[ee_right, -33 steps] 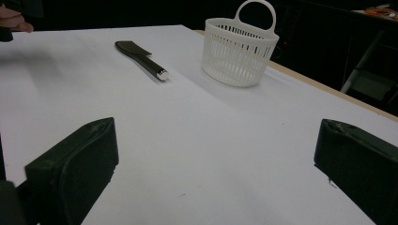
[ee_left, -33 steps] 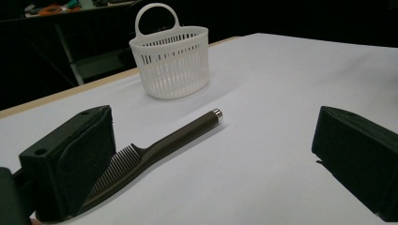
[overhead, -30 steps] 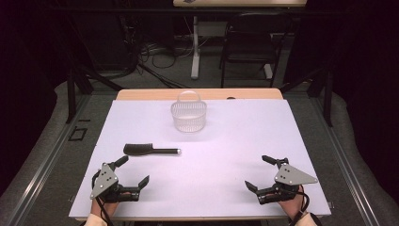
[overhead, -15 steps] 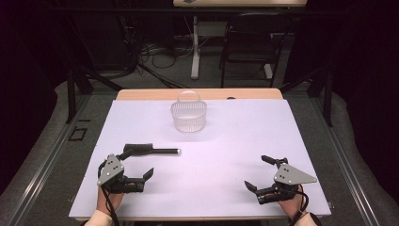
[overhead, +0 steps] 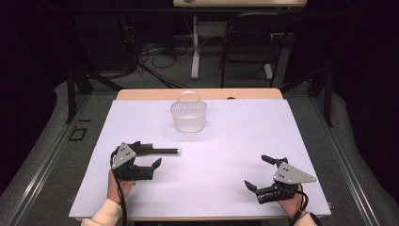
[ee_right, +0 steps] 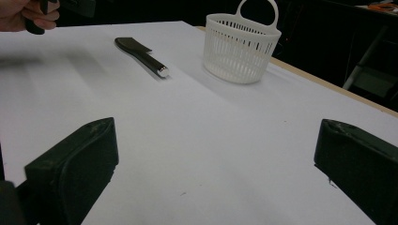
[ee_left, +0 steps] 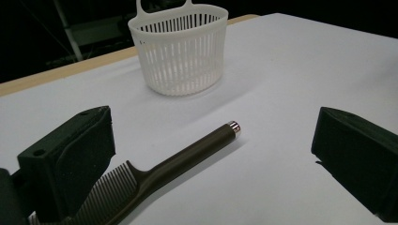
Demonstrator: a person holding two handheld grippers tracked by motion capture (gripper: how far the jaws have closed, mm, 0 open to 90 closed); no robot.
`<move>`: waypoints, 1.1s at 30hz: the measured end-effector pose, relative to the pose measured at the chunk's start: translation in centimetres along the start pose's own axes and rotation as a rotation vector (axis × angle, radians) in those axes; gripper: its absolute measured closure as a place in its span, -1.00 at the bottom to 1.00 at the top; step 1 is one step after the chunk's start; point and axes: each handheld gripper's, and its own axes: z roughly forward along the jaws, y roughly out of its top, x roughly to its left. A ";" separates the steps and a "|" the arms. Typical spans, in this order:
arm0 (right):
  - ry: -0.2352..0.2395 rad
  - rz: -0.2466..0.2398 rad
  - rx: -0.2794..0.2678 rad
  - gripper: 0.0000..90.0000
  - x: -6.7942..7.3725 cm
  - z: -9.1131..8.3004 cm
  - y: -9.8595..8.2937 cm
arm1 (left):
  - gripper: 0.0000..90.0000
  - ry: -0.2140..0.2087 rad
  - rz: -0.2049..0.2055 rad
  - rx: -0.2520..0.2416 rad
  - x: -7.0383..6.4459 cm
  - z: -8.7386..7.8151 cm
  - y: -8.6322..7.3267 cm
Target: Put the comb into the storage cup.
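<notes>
— High view first: where does the comb (overhead: 157, 150) lie from the left claw (overhead: 147, 154)?
— Right at it, on the white counter (overhead: 235, 141). Its toothed end sits by the claw's far jaw, handle running out toward 3 o'clock.
— Claw state?
— Released, jaws spread wide; nothing gripped. In the left gripper view the comb (ee_left: 159, 173) lies between them, nearer the left jaw.
— And the right claw (overhead: 266, 176)?
— Also released, well apart at 4 o'clock. The basket (overhead: 188, 114) stands at 12.

The comb's (ee_left: 117, 187) teeth run partly behind a jaw, perhaps touching.
</notes>
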 end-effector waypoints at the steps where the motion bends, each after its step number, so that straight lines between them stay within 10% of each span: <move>1: 0.000 0.000 0.000 -1.00 0.0 0.0 0.0 | -1.00 -0.003 -0.006 0.001 0.1 0.2 0.1; 33: -0.026 0.016 0.026 -1.00 -0.2 0.2 -0.1 | -1.00 0.015 -0.054 0.141 0.6 6.3 2.0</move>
